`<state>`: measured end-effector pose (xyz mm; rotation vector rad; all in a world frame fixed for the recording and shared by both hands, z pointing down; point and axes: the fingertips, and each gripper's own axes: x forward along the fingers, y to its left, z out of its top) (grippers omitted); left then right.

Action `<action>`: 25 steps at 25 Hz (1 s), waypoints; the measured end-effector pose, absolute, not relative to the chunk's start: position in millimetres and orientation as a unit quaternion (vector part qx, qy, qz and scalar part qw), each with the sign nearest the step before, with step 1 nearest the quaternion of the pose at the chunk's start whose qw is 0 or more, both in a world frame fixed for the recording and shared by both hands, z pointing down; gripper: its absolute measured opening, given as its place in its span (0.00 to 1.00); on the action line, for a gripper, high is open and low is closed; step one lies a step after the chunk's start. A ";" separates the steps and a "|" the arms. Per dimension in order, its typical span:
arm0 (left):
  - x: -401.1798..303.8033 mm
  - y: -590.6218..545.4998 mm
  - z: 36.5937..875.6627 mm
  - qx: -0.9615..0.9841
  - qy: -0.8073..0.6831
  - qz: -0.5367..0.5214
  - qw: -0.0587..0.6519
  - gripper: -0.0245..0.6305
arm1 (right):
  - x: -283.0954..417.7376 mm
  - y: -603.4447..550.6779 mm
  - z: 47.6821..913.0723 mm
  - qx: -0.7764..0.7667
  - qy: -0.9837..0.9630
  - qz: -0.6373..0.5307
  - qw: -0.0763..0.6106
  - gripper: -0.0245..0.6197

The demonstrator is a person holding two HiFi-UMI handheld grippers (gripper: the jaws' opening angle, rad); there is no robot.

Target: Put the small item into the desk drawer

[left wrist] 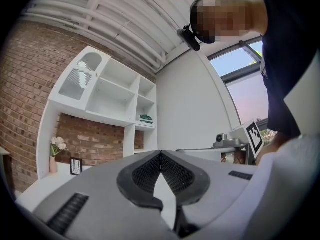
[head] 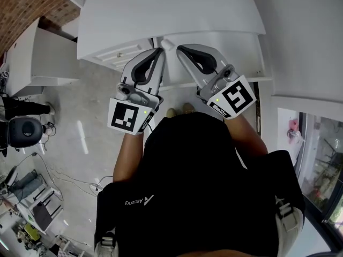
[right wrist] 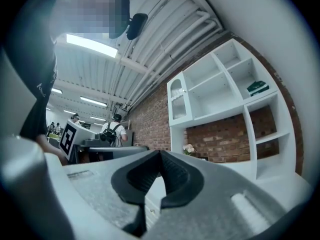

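My left gripper [head: 159, 50] and right gripper [head: 179, 48] are held side by side in front of the person's chest, tips toward the white desk [head: 171, 15]. Both are shut with nothing between the jaws. In the left gripper view the black pads [left wrist: 145, 174] meet at the tips of the left gripper [left wrist: 160, 154]. The right gripper [right wrist: 160, 151] looks the same in its own view. Under the desk top, a white drawer front with a handle [head: 119, 54] shows at the left, and a white drawer-like ledge [head: 252, 78] juts out at the right. No small item is in sight.
A white shelving unit [left wrist: 115, 94] stands against a brick wall, with a vase of flowers [left wrist: 55, 151] on the surface below. An office chair [head: 24, 131] and floor cables [head: 80, 183] lie to the left. People [right wrist: 112, 129] stand far off. Glass panels [head: 321, 159] are on the right.
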<state>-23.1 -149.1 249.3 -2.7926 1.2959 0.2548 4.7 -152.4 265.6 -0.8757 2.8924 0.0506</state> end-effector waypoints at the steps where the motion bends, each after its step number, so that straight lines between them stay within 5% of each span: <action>1: -22.7 -148.7 251.5 -0.904 0.421 0.077 0.026 0.04 | 6.3 -151.0 264.8 -0.289 0.955 0.019 0.063 0.04; 25: -13.8 -142.0 267.4 -0.898 0.437 0.041 0.023 0.04 | 22.1 -143.8 268.0 -0.285 0.956 0.024 0.067 0.04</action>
